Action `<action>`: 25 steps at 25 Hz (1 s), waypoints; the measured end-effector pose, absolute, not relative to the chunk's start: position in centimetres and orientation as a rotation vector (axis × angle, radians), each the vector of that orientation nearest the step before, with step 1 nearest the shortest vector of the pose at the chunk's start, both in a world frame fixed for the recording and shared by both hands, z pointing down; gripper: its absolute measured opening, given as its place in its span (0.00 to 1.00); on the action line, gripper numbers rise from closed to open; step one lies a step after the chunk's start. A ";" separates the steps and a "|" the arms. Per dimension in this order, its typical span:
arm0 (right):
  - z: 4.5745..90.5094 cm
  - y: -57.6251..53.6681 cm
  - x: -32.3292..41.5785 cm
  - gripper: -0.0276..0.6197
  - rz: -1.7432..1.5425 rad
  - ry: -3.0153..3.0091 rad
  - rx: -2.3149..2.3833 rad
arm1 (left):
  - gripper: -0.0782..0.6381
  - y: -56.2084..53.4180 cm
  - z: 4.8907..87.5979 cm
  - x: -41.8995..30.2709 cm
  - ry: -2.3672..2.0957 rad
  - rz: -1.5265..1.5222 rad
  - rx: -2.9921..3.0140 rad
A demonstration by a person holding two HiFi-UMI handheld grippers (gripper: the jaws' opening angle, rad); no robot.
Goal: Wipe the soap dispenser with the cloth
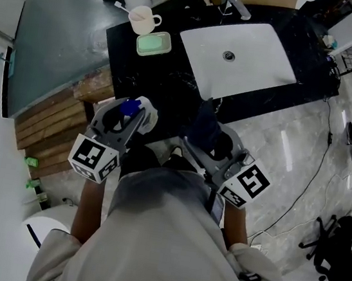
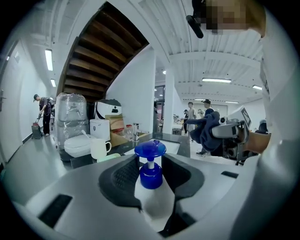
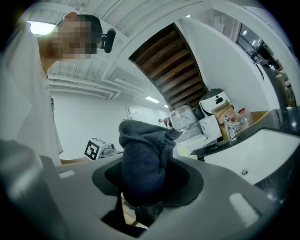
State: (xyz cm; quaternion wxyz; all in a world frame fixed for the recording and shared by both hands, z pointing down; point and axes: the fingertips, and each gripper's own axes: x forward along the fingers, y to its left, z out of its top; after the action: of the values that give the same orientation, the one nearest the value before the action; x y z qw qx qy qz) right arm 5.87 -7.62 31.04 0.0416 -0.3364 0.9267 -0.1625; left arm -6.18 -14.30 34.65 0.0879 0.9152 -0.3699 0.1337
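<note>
Left tool (image 2: 150, 165) was clamped on the white soap dispenser (image 2: 151, 177), upright with its blue pump, by the black desk's (image 1: 165, 80) front edge. Right tool (image 3: 143, 183) gripped the bunched dark blue cloth (image 3: 143, 157) nearby, not touching it.

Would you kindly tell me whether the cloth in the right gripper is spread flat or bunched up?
Bunched up: the dark cloth sits as a crumpled wad clamped in the right gripper, folds heaped at its top.
</note>
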 end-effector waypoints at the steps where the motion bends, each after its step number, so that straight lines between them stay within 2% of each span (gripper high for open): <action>1: 31.1 -7.7 5.9 0.31 -0.501 2.837 -1.034 | 0.31 -14.5 34.6 -6.2 -1.109 0.384 2.722; 25: 32.7 -8.0 1.6 0.31 -0.533 3.082 -0.895 | 0.31 -14.9 34.0 -8.3 -1.217 0.107 2.660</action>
State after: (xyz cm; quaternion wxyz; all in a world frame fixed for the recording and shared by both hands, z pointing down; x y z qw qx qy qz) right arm 1.57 -7.96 32.73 -0.0561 -0.2747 0.9458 -0.1637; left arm -8.26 -14.87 34.00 0.1068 0.9036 -0.4133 0.0365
